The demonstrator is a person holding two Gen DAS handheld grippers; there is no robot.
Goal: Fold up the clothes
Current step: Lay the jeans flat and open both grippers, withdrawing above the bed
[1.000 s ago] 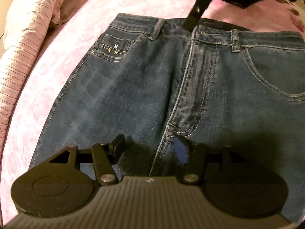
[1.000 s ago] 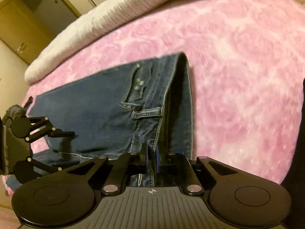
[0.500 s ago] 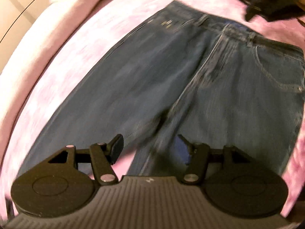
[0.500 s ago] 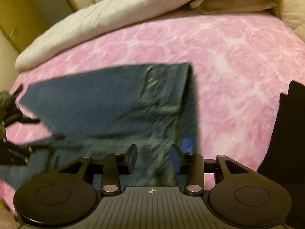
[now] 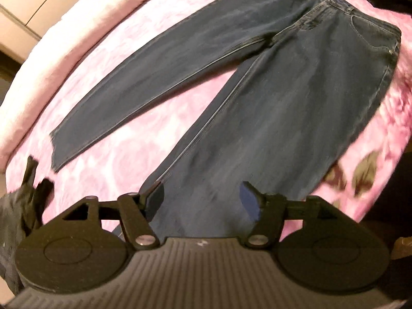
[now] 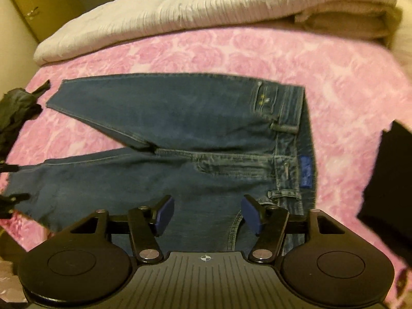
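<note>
A pair of dark blue jeans [image 5: 270, 108] lies spread flat on a pink rose-patterned bedspread [image 5: 134, 159], legs apart in a V. In the left wrist view the waistband is at the top right and the legs run toward the camera. My left gripper [image 5: 202, 197] is open and empty above the lower part of the nearer leg. In the right wrist view the jeans [image 6: 180, 134] lie sideways with the waistband at the right. My right gripper [image 6: 207, 213] is open and empty above the hip area near the waistband.
A folded white quilt [image 6: 193, 18] and beige bedding [image 6: 342, 23] lie along the far side of the bed. A dark garment [image 6: 386, 180] lies at the right. Another dark garment [image 6: 15, 110] lies past the leg ends, also in the left wrist view [image 5: 28, 195].
Both grippers have pulled back and up from the jeans. The right gripper, shut at the waistband a second ago, has opened. The whole jeans now show in both views.
</note>
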